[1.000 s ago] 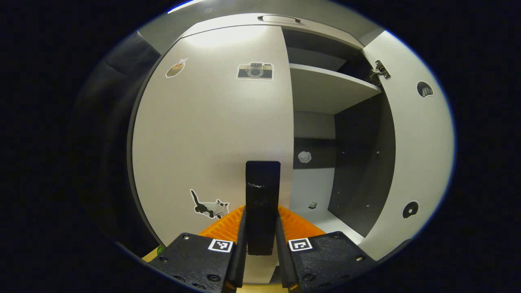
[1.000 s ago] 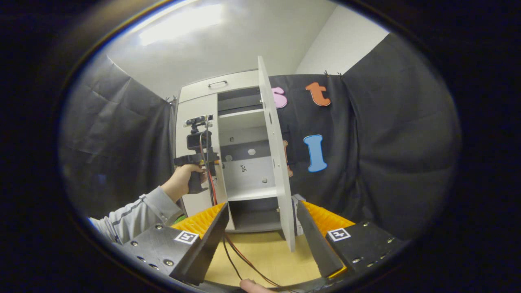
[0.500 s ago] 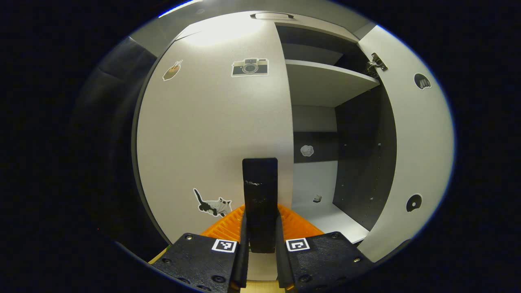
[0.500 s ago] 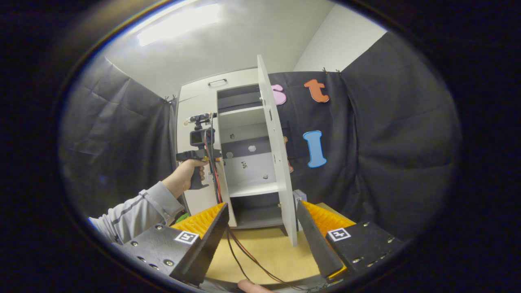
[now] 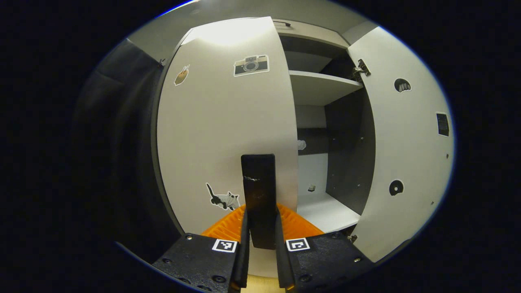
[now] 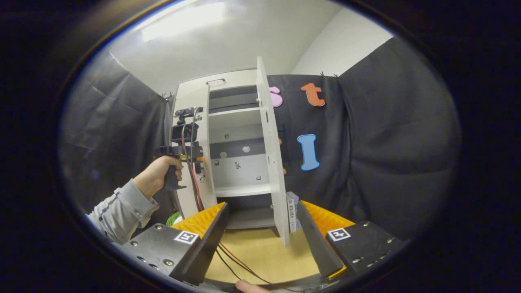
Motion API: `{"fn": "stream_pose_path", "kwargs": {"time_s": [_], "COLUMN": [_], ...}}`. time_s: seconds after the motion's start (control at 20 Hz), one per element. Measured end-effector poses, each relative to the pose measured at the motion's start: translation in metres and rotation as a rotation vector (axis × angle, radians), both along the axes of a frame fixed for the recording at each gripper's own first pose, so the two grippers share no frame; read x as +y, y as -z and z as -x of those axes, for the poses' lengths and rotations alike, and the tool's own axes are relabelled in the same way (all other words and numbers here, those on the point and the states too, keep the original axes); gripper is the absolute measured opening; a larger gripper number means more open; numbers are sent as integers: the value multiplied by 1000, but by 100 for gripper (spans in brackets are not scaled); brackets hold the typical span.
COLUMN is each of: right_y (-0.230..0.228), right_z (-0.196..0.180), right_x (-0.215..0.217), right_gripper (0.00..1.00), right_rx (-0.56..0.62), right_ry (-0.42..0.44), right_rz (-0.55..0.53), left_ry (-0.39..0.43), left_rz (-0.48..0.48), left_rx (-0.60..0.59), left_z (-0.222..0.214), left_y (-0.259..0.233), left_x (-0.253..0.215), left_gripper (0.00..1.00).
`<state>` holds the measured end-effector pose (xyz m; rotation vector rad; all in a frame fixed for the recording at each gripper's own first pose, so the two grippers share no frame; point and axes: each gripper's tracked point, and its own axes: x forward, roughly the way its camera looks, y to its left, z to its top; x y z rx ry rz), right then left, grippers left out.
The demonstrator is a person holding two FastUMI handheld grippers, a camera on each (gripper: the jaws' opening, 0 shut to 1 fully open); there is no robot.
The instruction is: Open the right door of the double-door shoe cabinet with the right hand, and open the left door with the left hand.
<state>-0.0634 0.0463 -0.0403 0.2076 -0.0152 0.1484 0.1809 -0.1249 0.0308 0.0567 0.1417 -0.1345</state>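
Left door (image 5: 228, 122): swung a little further off the cabinet (image 6: 228, 162) within the last second; my left gripper (image 5: 260, 221) clamped on its black handle (image 5: 258, 195). Right door (image 6: 270, 154): fully open; right gripper (image 6: 260, 228) apart, empty. Opening underway.

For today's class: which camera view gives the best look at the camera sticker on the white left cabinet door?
The left gripper view: the camera sticker sits large and sharp near the top of the white left cabinet door. In the right gripper view that door appears far off at a steep angle, with the sticker too small to tell.
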Motion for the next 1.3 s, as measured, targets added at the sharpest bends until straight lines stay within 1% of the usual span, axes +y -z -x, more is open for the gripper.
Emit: {"fn": "stream_pose_path", "kwargs": {"time_s": [0.2,0.35,0.6,0.75,0.8,0.9,0.95,1.0,1.05,1.1,1.25,1.3], "right_y": [-3,-7,-6,-3,-3,-2,-2,-2,-2,-1,4,6], "right_z": [-1,-1,-2,-5,-6,-7,-8,-8,-8,-9,-12,-15], "right_x": [4,9,22,27,29,33,36,37,39,42,50,51], "right_gripper": [99,99,99,99,99,99,99,99,99,99,99,99], "right_rx": [-4,-6,-7,1,2,5,5,4,4,3,9,12], "right_ry": [7,-3,-6,-11,-11,-16,-19,-19,-17,-16,-30,-34], "right_rz": [6,-4,17,21,21,16,16,19,25,30,23,23], "left_ry": [31,51,70,84,88,127,115,122,102,111,151,154], "left_rz": [3,-5,2,6,7,27,7,-19,-49,-43,-5,-1], "left_rx": [-17,-30,-41,-40,-37,-5,10,-55,-112,-159,-124,-110], "left_z": [22,36,54,67,72,89,93,100,100,100,104,93], "left_y": [-2,-4,-3,-1,0,7,11,-4,-19,-32,-29,-25], "left_x": [13,21,35,43,45,42,46,51,59,57,39,32], "left_gripper": [30,30,30,30,28,29,22,11,9,10,9,10]}}
